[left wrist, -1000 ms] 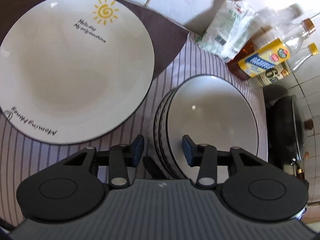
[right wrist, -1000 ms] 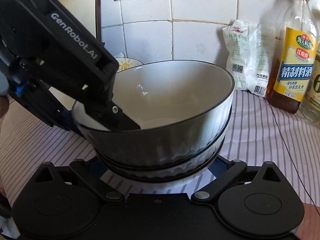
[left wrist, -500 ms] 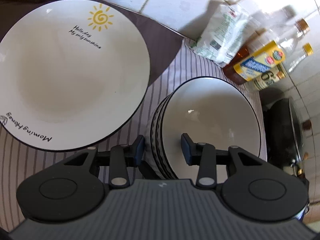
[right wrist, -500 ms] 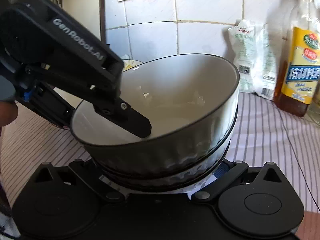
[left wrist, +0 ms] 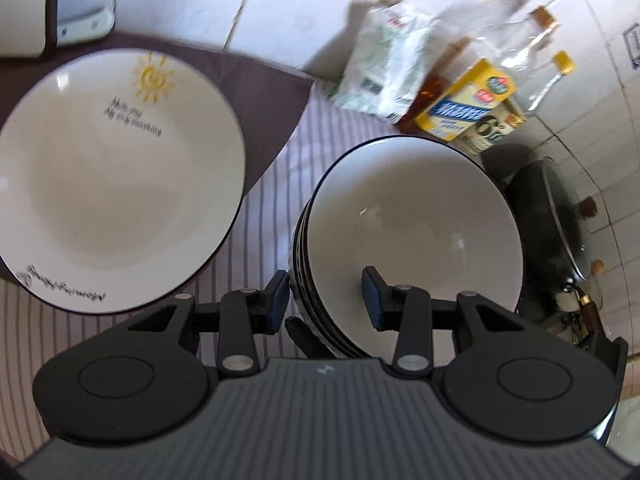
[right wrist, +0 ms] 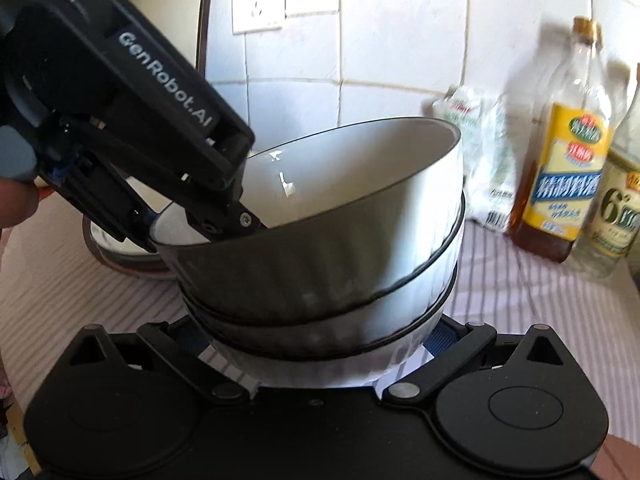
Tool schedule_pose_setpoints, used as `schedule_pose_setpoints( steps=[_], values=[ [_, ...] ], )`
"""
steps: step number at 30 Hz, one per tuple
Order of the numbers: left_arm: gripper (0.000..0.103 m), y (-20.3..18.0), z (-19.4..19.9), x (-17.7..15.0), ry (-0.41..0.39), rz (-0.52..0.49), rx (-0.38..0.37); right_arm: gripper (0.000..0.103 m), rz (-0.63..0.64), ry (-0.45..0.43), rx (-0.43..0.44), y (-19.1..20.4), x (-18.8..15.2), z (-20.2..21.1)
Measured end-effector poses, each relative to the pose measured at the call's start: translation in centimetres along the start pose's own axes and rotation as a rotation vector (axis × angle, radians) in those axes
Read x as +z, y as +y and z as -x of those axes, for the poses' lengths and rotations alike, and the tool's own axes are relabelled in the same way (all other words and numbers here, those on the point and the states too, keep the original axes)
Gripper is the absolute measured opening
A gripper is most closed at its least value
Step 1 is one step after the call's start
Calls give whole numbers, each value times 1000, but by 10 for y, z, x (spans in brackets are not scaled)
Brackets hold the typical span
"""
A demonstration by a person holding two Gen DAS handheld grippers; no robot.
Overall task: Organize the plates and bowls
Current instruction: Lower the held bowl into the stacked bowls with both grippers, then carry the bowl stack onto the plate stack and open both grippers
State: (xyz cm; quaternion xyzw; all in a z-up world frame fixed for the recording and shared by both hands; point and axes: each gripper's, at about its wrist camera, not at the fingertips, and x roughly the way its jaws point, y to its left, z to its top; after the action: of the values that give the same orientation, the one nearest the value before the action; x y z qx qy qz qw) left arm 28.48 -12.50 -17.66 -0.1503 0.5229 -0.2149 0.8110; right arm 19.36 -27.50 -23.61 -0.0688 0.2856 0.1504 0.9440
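Note:
A stack of dark-sided, white-lined bowls [left wrist: 416, 232] stands on the striped cloth; the stack also shows in the right wrist view [right wrist: 320, 248], with its top bowl tilted. My left gripper [left wrist: 326, 298] is open, its fingers straddling the near rim of the top bowl, one inside and one outside. In the right wrist view it [right wrist: 224, 220] reaches over that rim from the left. My right gripper [right wrist: 316, 344] is wide open around the base of the stack. A large white plate with a sun drawing [left wrist: 116, 176] lies to the left on a brown mat.
A white packet [left wrist: 384, 76] and oil and vinegar bottles [right wrist: 560, 160] stand at the tiled wall behind the bowls. A black pan [left wrist: 552, 224] sits to the right of the stack. A wall socket [right wrist: 256, 0] is above.
The left gripper has drawn back and risen slightly with the rim still between its fingers. The top bowl has tilted up more on its far side. The right gripper has stayed at the base.

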Motion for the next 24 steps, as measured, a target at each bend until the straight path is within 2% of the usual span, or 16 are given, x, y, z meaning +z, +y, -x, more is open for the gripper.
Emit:
schedule_pose_setpoints(
  steps=[5, 10, 17, 21, 24],
  values=[
    [38, -2, 23, 5, -30, -27, 0, 103, -2, -36, -33, 7, 14, 12],
    [37, 14, 55, 16, -51, -24, 6, 103, 26, -50, -24, 25, 32, 18],
    [37, 53, 90, 28, -73, 0, 91, 103, 27, -77, 54, 67, 61, -6],
    [37, 76, 95, 28, -75, -13, 151, 103, 16, -83, 92, 93, 68, -25],
    [37, 96, 93, 29, -80, -9, 167, 103, 2, -68, 116, 105, 73, -45]
  ],
)
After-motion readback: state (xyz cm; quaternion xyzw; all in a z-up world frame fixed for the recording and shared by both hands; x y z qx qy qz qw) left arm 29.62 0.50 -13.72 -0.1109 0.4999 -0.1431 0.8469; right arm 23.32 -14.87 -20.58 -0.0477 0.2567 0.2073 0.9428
